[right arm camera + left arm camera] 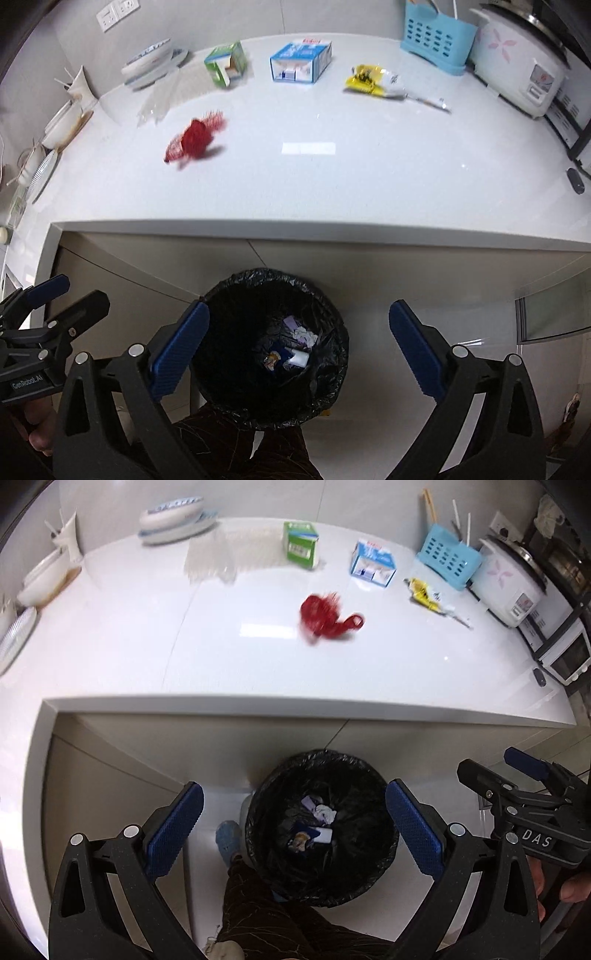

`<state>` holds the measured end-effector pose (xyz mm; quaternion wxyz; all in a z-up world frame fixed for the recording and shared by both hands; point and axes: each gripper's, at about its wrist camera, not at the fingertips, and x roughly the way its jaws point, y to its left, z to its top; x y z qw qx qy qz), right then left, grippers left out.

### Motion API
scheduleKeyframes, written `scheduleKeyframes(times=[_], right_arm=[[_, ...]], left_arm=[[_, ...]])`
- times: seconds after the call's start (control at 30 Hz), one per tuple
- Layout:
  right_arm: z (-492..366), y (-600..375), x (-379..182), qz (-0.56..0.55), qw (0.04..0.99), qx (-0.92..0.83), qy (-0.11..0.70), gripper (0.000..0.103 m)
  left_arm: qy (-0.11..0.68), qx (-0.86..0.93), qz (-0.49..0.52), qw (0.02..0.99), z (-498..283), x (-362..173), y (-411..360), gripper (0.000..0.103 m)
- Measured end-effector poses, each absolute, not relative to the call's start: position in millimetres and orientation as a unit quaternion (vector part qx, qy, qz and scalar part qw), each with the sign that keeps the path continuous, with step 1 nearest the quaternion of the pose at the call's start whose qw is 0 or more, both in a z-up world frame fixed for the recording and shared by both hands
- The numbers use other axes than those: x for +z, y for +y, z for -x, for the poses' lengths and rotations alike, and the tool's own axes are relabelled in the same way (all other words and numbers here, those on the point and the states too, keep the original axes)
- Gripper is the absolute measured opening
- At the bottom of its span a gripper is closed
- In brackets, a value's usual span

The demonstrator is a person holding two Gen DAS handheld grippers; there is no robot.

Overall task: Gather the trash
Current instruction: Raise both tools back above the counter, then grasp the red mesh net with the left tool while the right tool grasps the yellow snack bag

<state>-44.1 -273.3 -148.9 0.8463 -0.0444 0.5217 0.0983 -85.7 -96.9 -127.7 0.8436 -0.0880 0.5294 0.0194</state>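
A round bin lined with a black bag (pixel 258 812) (pixel 229 332) stands on the floor in front of the white counter, with several scraps of trash (pixel 317 834) (pixel 295 354) at its bottom. My left gripper (pixel 295 830) hovers above the bin, open, with nothing between its blue pads. My right gripper (pixel 299 347) hangs over the same bin, also open and empty. On the counter lie a red mesh net (pixel 325 616) (pixel 195 138), a green carton (pixel 300 545) (pixel 226 63), a blue-and-white carton (pixel 373 564) (pixel 301 62), a yellow wrapper (pixel 423 592) (pixel 369 79) and a clear plastic bag (pixel 218 555) (pixel 166 98).
A light-blue basket (pixel 448 555) (pixel 436 35) and a white rice cooker (pixel 511 581) (pixel 517 62) stand at the counter's back right. Stacked dishes (pixel 173 515) (pixel 151 61) sit back left. A person's trouser leg (pixel 266 915) and blue shoe (pixel 227 840) are beside the bin.
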Motion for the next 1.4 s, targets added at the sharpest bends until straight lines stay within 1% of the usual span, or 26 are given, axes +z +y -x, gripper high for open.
scheduleKeyframes(times=[0.43, 0.7, 1.03, 1.4], right_arm=[[17.6, -285.3, -77.7, 0.017, 0.875, 0.079, 0.478, 0.094], [-22.1, -293.5, -56.6, 0.012, 0.886, 0.052, 0.460, 0.094], [-93.0, -303.7, -66.4, 0.000, 0.881, 0.020, 0.473, 0.094], [-186.9, -312.4, -94.3, -0.004, 0.862, -0.003, 0.506, 0.094]], left_arm=[[0.505, -0.002, 0.079, 0.859, 52.4, -57.9, -103.2, 0.097], [0.491, -0.008, 0.064, 0.869, 17.8, -34.7, -94.8, 0.097], [0.516, -0.025, 0.051, 0.855, -40.8, -59.8, -80.1, 0.096], [0.560, -0.029, 0.045, 0.827, -90.6, -107.1, -73.0, 0.093]])
